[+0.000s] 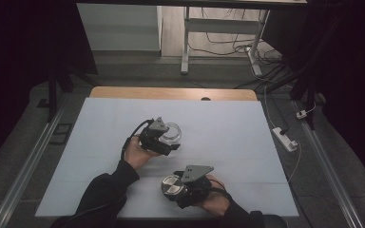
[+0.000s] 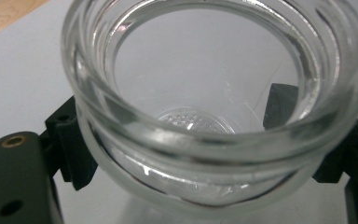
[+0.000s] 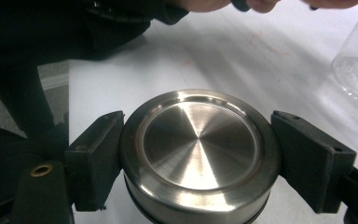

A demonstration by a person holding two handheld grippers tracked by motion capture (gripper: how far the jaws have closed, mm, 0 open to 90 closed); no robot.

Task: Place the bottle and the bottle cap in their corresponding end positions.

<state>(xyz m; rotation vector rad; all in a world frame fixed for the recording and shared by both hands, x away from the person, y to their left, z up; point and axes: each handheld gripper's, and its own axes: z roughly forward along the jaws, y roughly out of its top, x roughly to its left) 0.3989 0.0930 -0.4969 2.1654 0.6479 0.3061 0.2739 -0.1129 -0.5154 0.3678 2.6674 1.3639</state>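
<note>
1. While the left gripper [image 1: 171, 142] has its jaws closed around the neck of the glass jar [image 1: 172, 133], just below the threaded rim, keep that grip firm; the jar sits at the centre of the high view, its mouth open.
2. At the lower middle of that view, the right gripper [image 1: 172, 187] has its jaws pressed against opposite sides of the metal lid [image 1: 171, 185], which is well apart from the jar. Whether the lid rests on the white worktop [image 1: 228, 137] or hangs just above it, I cannot tell.
3. Judging from this, the step in hand is joining lid and jar. Carry the lid level, flat face up.
4. Centre it over the rim [image 2: 214, 140] before lowering, so the threads meet squarely.
5. Turn gently; glass under hard jaws may slip or twist.
</note>
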